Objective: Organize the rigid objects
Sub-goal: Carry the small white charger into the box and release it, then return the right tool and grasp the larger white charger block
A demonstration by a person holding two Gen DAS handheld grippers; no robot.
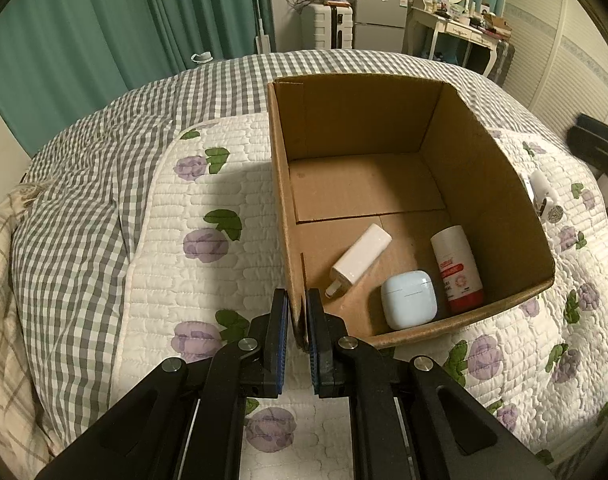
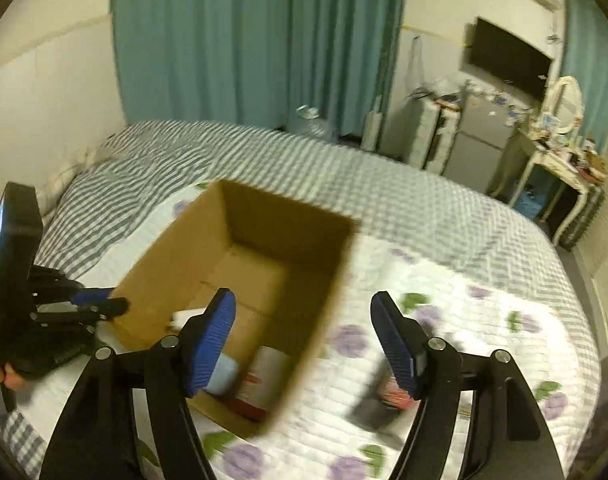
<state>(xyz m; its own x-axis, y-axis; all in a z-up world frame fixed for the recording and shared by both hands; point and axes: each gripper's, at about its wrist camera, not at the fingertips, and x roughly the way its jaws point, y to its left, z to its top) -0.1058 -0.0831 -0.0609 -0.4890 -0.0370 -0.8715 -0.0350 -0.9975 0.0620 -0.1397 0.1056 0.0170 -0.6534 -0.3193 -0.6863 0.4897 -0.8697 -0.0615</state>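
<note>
An open cardboard box (image 1: 480, 168) stands on the bed. Inside lie a white charger (image 1: 360, 262), a pale blue earbud case (image 1: 409, 298) and a white bottle with a red label (image 1: 458, 268). My left gripper (image 1: 298, 312) is shut on the box's near left corner wall. In the right wrist view the box (image 2: 172, 256) is blurred, and my right gripper (image 2: 304, 328) is open and empty above its right wall. A small red and dark object (image 2: 392, 394) lies on the quilt by the right finger. The left gripper (image 2: 100, 304) shows at the box's left corner.
A white floral quilt (image 1: 208, 280) covers a grey checked bedspread (image 1: 84, 200). A white object (image 1: 544, 196) lies on the quilt right of the box. Green curtains, a suitcase, a small fridge and a dressing table stand beyond the bed.
</note>
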